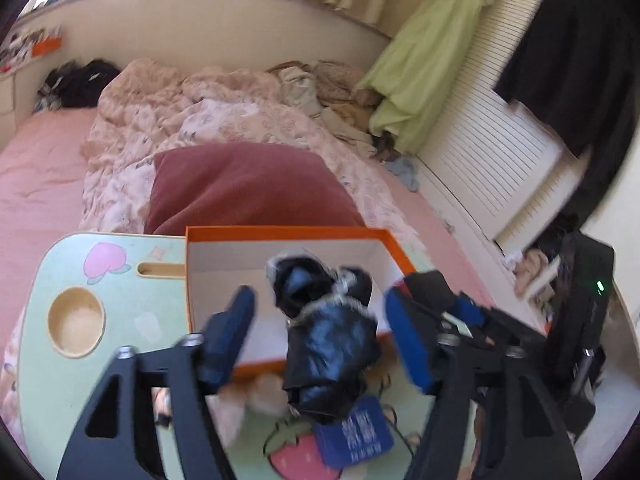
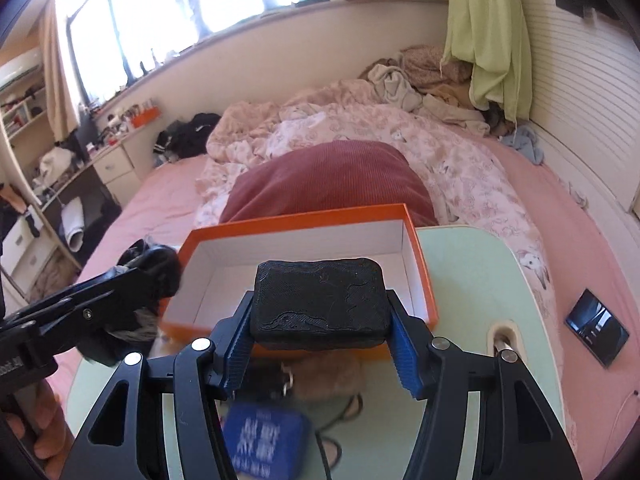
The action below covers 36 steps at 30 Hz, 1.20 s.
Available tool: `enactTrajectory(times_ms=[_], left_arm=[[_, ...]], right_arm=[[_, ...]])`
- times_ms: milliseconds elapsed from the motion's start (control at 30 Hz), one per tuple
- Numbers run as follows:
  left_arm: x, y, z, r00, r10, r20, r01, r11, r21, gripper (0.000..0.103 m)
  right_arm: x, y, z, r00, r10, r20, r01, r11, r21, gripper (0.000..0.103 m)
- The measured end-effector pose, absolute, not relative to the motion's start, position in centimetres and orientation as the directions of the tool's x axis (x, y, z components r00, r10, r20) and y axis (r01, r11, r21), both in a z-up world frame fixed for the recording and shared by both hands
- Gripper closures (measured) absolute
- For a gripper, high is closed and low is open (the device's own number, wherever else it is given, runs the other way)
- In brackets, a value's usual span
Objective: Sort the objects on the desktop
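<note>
I am holding my right gripper (image 2: 320,344) above the near edge of the orange box (image 2: 420,252), and its blue pads are pinching a black textured block (image 2: 320,304) from both sides. My left gripper (image 1: 320,332) is standing spread: the crumpled black bag (image 1: 328,344) is between the pads, but I am seeing a gap on each side, so I think nothing is pressing it. This is my worry: the bag is hanging over the near wall of the box, half inside and half outside, and it may be sliding out onto the green lap table (image 1: 120,280) instead of inside. Also, the block is wide, and the pads are catching only its ends, so a quick tilt could be twisting it free before it is over the white floor. The box seems otherwise empty. A blue card box (image 2: 264,436) and something furry (image 2: 324,376) are waiting on the table, just before the box.
</note>
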<state>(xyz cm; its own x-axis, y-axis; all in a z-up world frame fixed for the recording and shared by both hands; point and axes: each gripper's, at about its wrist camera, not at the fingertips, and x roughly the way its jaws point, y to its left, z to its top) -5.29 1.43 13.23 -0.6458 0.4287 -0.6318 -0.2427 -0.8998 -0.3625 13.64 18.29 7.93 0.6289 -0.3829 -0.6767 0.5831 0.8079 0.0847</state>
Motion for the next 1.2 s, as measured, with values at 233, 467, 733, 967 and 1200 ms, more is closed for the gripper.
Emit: enactTrajectory(times_ms=[233, 467, 733, 967, 1200], left_arm=[[-3.3, -2.7, 10.2, -0.659, 0.466, -0.591, -0.164, -0.855, -0.491, 0.028], [2.9, -3.7, 8.2, -0.651, 0.363, -0.667, -0.130, -0.919, -0.373, 0.024], [6.7, -0.7, 3.6, -0.580, 0.194, -0.791, -0.129, -0.981, -0.147, 0.024], [7.0, 0.8, 2.0, -0.585, 0.095, -0.806, -0.152, -0.988, -0.006, 0.000], [7.3, 0.5, 2.0, -0.588, 0.093, -0.803, -0.148, -0.989, -0.007, 0.000]], right_arm=[[12.7, 19.1, 8.1, 0.698, -0.360, -0.619, 0.553, 0.821, 0.145, 0.026], [8.0, 23.3, 7.1, 0.712, -0.336, -0.616, 0.496, 0.862, 0.104, 0.023], [5.4, 25.8, 1.2, 0.581, -0.314, -0.751, 0.501, 0.865, 0.026, 0.022], [6.4, 26.5, -1.1, 0.503, -0.314, -0.805, 0.459, 0.886, -0.059, 0.009], [6.7, 26.7, -1.9, 0.472, -0.335, -0.815, 0.443, 0.890, -0.109, 0.000]])
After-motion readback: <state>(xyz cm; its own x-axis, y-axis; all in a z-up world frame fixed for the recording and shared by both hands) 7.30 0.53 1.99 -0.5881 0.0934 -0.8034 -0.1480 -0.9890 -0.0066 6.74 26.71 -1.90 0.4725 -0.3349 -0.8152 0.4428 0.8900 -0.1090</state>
